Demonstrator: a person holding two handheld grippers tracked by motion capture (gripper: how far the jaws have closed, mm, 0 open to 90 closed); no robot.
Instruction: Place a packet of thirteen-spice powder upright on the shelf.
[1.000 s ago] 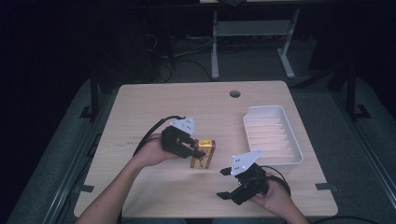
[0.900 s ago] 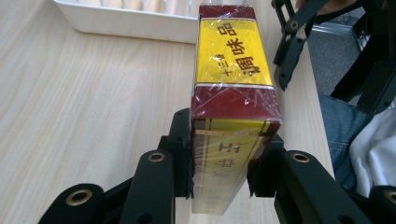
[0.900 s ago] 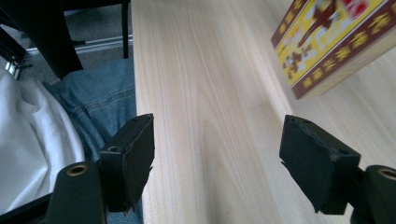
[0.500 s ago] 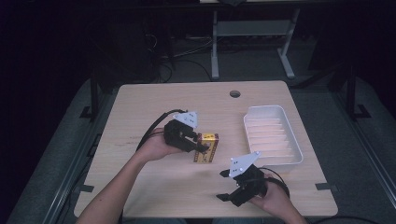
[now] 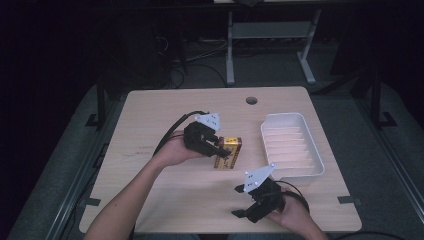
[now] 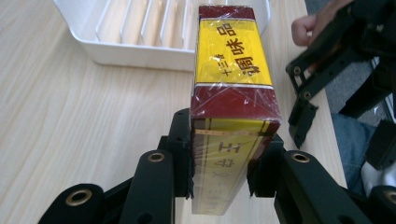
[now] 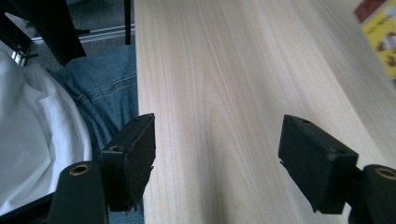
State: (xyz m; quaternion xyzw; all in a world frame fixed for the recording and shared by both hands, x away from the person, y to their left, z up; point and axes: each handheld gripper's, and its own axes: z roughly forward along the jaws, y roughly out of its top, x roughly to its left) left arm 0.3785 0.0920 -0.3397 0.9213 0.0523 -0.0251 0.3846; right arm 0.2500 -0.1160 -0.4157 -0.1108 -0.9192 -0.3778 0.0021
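Observation:
A red and yellow seasoning box (image 5: 228,152) (image 6: 232,84), wrapped in clear film, sits between the jaws of my left gripper (image 5: 218,148) (image 6: 219,161), which is shut on its near end. The box hangs just above the wooden table (image 5: 150,115), left of the white ribbed tray (image 5: 291,145) (image 6: 140,32). Close to the table's front edge, my right gripper (image 5: 245,212) (image 7: 217,154) stands open with bare wood between its jaws. A corner of the box (image 7: 380,28) shows at the upper right of the right gripper view. The right gripper (image 6: 322,79) also appears at the right of the left gripper view.
A round cable hole (image 5: 251,100) is near the table's far edge. The person's jeans and white shirt (image 7: 56,107) lie just off the near table edge. Dark floor and a desk frame (image 5: 270,35) stand beyond the table.
My left gripper has carried the box a little to the right and up, closer to the tray. The right gripper has stayed in place, open.

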